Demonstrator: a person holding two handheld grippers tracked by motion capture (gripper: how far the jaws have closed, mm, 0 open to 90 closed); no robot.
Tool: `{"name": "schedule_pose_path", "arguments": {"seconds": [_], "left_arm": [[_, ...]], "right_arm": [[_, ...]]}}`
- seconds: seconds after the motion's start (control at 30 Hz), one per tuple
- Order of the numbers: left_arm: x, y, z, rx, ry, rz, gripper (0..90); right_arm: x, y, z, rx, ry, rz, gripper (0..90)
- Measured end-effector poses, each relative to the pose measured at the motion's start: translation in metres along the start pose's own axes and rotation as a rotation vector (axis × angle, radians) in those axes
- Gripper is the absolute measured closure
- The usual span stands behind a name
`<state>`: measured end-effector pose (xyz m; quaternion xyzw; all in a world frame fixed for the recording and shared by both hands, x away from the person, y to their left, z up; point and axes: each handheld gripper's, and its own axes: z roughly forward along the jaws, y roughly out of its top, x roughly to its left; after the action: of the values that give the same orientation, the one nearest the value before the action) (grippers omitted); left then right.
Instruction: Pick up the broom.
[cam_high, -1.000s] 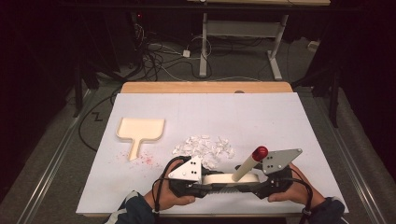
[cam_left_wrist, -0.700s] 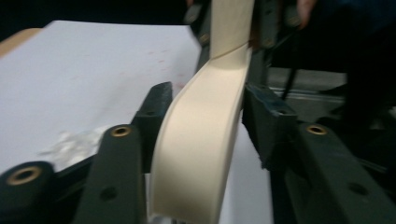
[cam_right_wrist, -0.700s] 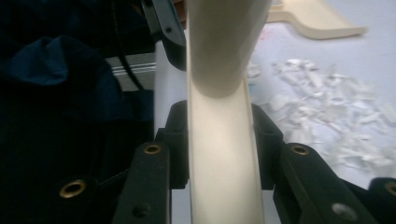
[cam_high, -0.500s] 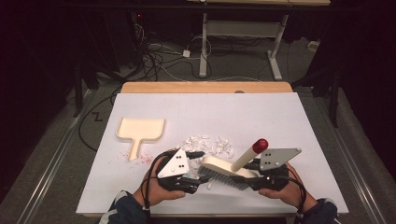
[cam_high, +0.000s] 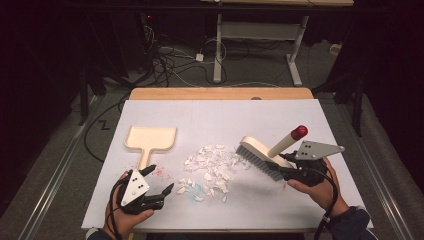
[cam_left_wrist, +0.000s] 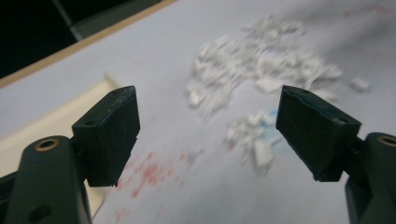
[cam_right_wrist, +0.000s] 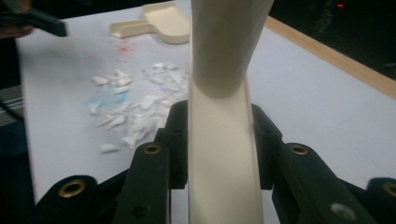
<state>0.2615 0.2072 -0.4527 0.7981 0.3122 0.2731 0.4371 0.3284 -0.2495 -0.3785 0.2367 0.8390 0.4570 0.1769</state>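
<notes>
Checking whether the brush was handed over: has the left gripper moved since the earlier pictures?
Yes. The left gripper went left, away from the brush, toward the dustpan handle.

No readable text, label or number anywhere (views rather dim).

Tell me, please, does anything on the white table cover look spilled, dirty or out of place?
Yes. A loose heap of white scraps lies scattered on the table cover, between the dustpan and the brush. Faint red smudges stain the cover beside the dustpan's handle, and a pale blue smear sits under the nearest scraps.
</notes>
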Motion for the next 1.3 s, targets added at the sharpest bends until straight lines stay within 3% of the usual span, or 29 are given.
{"name": "schedule_pose_path", "arguments": {"seconds": [0.2,0.33,0.43,0.67,0.8,1.0,1.3], "left_arm": [[0.000,-0.021,-0.013,0.072,0.035,-0.045,20.7],[-0.001,-0.028,-0.019,0.109,0.050,-0.024,20.7],[0.000,-0.032,-0.022,0.108,0.053,-0.036,20.4],[0.002,-0.040,-0.027,0.128,0.048,-0.038,19.8],[0.002,-0.040,-0.028,0.127,0.051,-0.041,19.8],[0.001,-0.040,-0.024,0.137,0.054,-0.041,18.5],[0.001,-0.040,-0.020,0.140,0.040,-0.043,18.5]], "right_arm": [[-0.009,-0.002,0.003,0.016,-0.084,0.020,67.5],[-0.018,-0.006,0.008,0.038,-0.133,0.034,67.5],[-0.026,-0.007,0.016,0.050,-0.168,0.056,67.6],[-0.035,-0.006,0.029,0.089,-0.241,0.046,67.6],[-0.042,-0.007,0.034,0.100,-0.257,0.060,67.6],[-0.050,-0.011,0.039,0.131,-0.317,0.082,67.6],[-0.053,-0.012,0.044,0.151,-0.355,0.068,67.6]]}}
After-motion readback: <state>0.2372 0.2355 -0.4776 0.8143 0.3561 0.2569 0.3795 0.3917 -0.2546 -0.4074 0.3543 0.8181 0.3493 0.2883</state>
